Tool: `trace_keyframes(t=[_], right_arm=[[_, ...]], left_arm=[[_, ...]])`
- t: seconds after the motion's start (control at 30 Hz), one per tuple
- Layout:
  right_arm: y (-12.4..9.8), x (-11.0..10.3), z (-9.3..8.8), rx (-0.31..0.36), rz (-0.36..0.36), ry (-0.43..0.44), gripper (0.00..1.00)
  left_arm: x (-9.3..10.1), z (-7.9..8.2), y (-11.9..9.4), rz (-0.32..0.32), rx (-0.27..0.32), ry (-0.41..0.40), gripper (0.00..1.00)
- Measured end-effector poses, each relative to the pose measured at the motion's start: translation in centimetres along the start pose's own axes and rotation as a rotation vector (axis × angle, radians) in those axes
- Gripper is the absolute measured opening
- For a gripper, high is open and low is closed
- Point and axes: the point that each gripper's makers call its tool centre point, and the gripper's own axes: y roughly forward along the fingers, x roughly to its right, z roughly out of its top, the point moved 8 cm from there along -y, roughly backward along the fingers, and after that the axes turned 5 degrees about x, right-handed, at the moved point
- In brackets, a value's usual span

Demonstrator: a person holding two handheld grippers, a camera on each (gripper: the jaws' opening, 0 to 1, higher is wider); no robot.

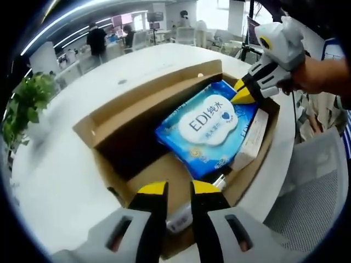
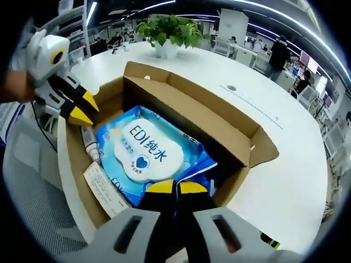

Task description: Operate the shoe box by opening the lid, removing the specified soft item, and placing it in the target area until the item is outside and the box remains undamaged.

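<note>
White table (image 1: pixel 66 181) bears open box (image 2: pixel 219 123); right jaws pinch wipes pack (image 2: pixel 145 150) (left's parted).

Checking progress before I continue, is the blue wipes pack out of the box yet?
Not yet: the blue wipes pack lies inside the open shoe box, right gripper shut on its corner.
</note>
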Motion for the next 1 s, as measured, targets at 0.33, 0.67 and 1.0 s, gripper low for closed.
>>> trace_keyframes(t=[0.33, 0.67, 1.0], right_arm=[[0.1, 0.1, -0.3, -0.009, 0.0, 0.003, 0.0], [0.2, 0.1, -0.3, 0.002, 0.009, 0.01, 0.0], [0.2, 0.1, -0.4, 0.014, 0.017, 0.01, 0.0]], left_arm=[[0.5, 2.1, 1.1, -0.024, 0.034, -0.002, 0.13], [0.6, 2.2, 2.7, -0.062, 0.023, -0.154, 0.13], [0.3, 1.8, 4.1, -0.054, -0.009, -0.273, 0.15]])
